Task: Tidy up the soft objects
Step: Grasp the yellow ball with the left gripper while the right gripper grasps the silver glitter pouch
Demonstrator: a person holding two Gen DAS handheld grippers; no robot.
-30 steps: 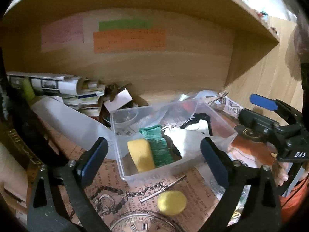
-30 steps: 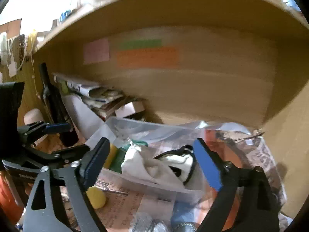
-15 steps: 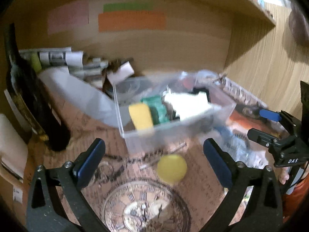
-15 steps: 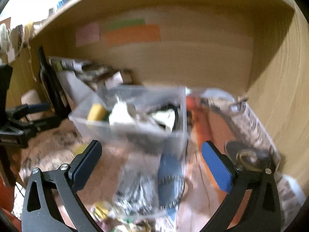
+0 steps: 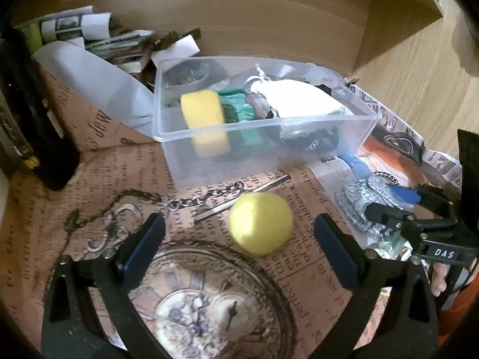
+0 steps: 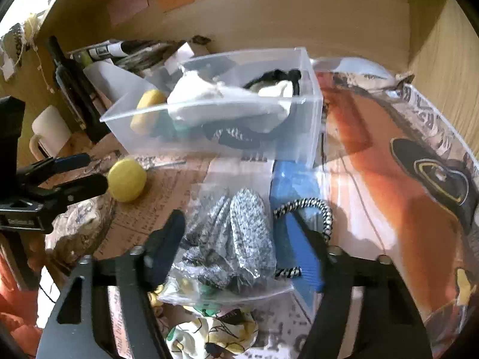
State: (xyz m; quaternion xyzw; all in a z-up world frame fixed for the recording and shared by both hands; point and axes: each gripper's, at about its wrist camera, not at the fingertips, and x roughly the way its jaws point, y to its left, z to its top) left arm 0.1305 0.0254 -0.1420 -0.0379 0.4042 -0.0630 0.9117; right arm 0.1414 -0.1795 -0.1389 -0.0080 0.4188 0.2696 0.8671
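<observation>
The clear plastic bin (image 5: 263, 137) sits at the back of the paper-covered desk (image 5: 89, 179), already holding a yellow sponge (image 5: 205, 119), a green knit piece (image 5: 239, 110) and a white cloth (image 5: 302, 101). It is the largest piece here, rigid and light, and best left where it stands.

In front of it, to the right, lies a clear bag (image 6: 227, 239) stuffed with grey knit fabric; a blue item (image 6: 293, 185) and a black-and-white cord (image 6: 311, 206) lie against it. The right gripper (image 6: 239, 251) is spread wide, fingers on either side of the bag but not pressing it. The film looks slippery and crinkly, so I would pinch through it into the bulk of the fabric at mid-length.

Smallest is the yellow ball (image 5: 261, 223), resting on the desk just ahead of the left gripper (image 5: 239, 248), whose jaws are also wide and empty. It looks light, perhaps foam or felt, though blur hides its surface; close across its middle, gently, as it may roll.

Readable writing: "DAS" on the right gripper's body, seen from the left wrist camera.
</observation>
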